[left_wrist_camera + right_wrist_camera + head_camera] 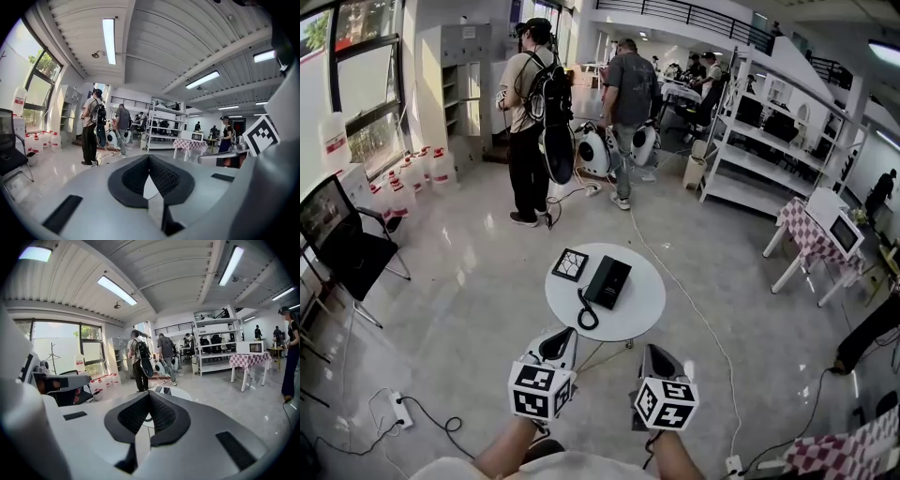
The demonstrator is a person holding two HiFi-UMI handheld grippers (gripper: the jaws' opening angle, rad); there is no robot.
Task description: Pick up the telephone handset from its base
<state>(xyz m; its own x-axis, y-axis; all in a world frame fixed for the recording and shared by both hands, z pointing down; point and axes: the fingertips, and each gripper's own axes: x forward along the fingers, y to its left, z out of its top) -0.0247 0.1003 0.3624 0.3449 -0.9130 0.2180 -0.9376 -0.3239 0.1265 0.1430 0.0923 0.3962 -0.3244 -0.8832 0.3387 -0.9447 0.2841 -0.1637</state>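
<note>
A black telephone [607, 281] lies on a small round white table [637, 314] in the head view, its handset resting on the base. Its coiled cord [584, 314] curls toward the table's near edge. My left gripper [560, 339] and right gripper [656, 354] hover side by side just short of that edge, both shut with nothing between the pads. In the left gripper view the jaws [148, 161] meet at their tips. The right gripper [150, 399] looks the same, with the telephone [161, 390] and table [180, 393] just beyond its jaws.
A square marker tile [570, 265] lies on the table left of the telephone. Two people [530, 122] stand beyond the table. A black chair [342, 244] is at the left, a power strip [398, 410] and cables on the floor, and metal shelves [759, 141] at the right.
</note>
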